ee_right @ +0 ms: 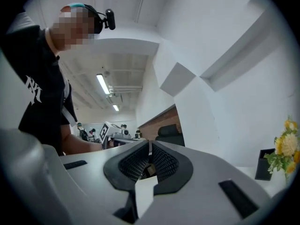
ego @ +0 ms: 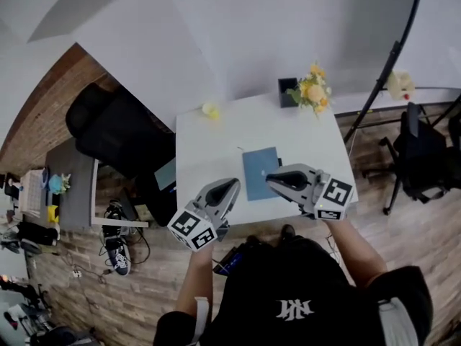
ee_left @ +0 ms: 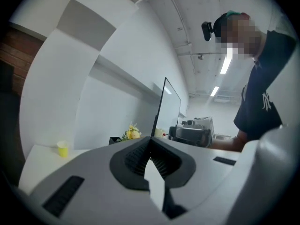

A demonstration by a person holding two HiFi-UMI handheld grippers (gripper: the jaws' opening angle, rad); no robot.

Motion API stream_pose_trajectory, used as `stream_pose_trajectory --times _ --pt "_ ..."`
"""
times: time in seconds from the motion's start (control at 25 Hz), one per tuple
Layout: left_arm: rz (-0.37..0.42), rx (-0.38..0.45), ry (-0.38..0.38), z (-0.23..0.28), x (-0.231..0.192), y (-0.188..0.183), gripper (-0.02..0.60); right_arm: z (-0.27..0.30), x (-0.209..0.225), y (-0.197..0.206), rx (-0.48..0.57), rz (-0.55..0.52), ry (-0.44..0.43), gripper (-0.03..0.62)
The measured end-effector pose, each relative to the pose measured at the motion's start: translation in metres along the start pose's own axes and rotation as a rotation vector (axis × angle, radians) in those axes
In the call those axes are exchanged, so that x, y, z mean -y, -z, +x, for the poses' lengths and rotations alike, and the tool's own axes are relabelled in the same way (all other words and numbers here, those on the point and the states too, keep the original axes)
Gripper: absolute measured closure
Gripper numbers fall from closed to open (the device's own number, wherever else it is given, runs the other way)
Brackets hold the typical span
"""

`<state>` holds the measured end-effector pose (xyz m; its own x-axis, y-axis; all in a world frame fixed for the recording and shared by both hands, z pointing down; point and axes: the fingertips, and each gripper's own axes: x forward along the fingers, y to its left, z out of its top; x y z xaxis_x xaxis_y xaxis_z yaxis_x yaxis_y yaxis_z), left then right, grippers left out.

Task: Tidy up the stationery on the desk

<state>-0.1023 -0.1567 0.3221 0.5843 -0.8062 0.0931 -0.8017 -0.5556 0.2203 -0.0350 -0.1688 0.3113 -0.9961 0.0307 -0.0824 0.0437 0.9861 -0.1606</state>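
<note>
A blue notebook (ego: 259, 171) lies flat on the white desk (ego: 209, 157), with a thin dark line, perhaps a pen (ego: 240, 150), just off its far left corner. A black pen holder (ego: 287, 92) stands at the desk's back edge. My left gripper (ego: 233, 184) hovers over the desk's near edge, left of the notebook, jaws shut on nothing. My right gripper (ego: 271, 179) is over the notebook's near right part, also shut and empty. In the left gripper view the jaws (ee_left: 151, 140) meet at their tips; the right gripper (ee_right: 150, 146) shows the same.
A small yellow cup (ego: 210, 110) sits at the back left of the desk and a yellow flower bunch (ego: 313, 89) beside the pen holder. A black office chair (ego: 115, 128) stands left of the desk. A stand pole (ego: 385, 67) rises at the right.
</note>
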Motion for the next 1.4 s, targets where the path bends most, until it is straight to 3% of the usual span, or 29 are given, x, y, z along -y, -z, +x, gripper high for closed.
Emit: stream_pose_trajectory --times 0.24,0.44,0.64,0.88,1.16,1.4 --pt "0.016 0.068 0.105 -0.03 0.054 -0.001 0.578 -0.017 -0.044 0.01 0.057 0.023 0.01 0.546" --pt "-0.026 0.054 0.217 -0.065 0.094 0.021 0.578 -0.019 -0.105 0.026 0.036 0.024 0.031 0.546" --pt "-0.056 0.049 0.282 -0.12 0.142 0.047 0.578 -0.013 -0.184 0.059 -0.057 -0.076 0.059 0.546" --pt "-0.107 0.02 0.319 -0.169 0.18 0.086 0.578 -0.032 -0.245 0.081 -0.058 0.012 0.165 0.546" --pt "-0.146 0.005 0.308 -0.191 0.201 0.109 0.578 -0.042 -0.282 0.075 -0.096 0.0 0.15 0.546" --pt "-0.107 0.001 0.292 -0.186 0.216 0.106 0.578 -0.048 -0.289 0.054 -0.071 -0.054 0.12 0.546"
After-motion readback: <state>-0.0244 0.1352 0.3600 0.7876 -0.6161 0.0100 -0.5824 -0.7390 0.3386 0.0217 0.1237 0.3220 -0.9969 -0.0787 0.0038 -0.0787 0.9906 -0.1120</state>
